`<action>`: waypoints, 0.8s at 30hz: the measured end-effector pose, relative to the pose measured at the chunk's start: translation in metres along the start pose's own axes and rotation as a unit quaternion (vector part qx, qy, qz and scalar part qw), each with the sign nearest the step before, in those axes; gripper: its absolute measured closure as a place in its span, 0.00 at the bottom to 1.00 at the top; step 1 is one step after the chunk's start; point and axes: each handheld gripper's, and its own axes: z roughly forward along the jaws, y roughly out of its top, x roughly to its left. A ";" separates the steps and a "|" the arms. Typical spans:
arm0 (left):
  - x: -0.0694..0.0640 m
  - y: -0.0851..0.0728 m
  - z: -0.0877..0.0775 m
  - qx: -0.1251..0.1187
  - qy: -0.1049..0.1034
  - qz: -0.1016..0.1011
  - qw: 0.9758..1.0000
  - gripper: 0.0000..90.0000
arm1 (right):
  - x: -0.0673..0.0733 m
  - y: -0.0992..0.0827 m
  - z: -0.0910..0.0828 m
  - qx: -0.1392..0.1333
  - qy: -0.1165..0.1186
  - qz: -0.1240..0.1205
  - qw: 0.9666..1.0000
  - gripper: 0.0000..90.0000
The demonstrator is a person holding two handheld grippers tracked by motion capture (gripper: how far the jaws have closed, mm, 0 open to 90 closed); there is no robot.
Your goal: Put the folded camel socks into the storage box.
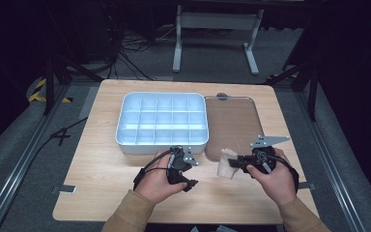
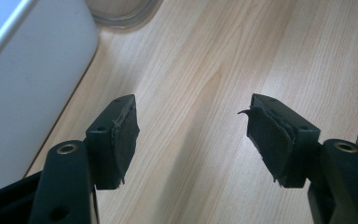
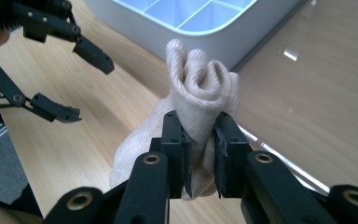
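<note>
A rolled beige cloth (image 3: 200,84) sticks up between the jaws of my right gripper (image 3: 200,123), which is shut on it. From above, the cloth (image 1: 224,164) hangs just off the table at the near corner of the brown tray, with my right gripper (image 1: 235,162) pointing left. My left gripper (image 2: 193,123) stands open over bare wood with nothing between its pads. It sits a little left of the cloth (image 1: 192,172), and its open jaws appear in the right gripper view (image 3: 86,88).
A white box (image 1: 162,140) divided into several compartments stands at the table's centre, its wall close to the left gripper (image 2: 28,93). A shallow, clear brown tray (image 1: 234,121) lies to its right. Bare table runs along the near edge.
</note>
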 end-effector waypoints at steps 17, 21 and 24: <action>0.006 -0.005 -0.011 -0.012 0.004 -0.013 1.000 0.38 | -0.012 0.043 -0.012 0.003 0.003 -0.021 1.000 0.85; 0.007 -0.006 -0.013 -0.015 0.005 -0.015 1.000 0.38 | -0.016 0.050 -0.007 0.002 0.002 -0.038 0.999 0.85; 0.007 -0.007 -0.014 -0.014 0.005 -0.017 1.000 0.38 | -0.021 0.055 -0.002 0.004 0.000 -0.048 0.999 0.84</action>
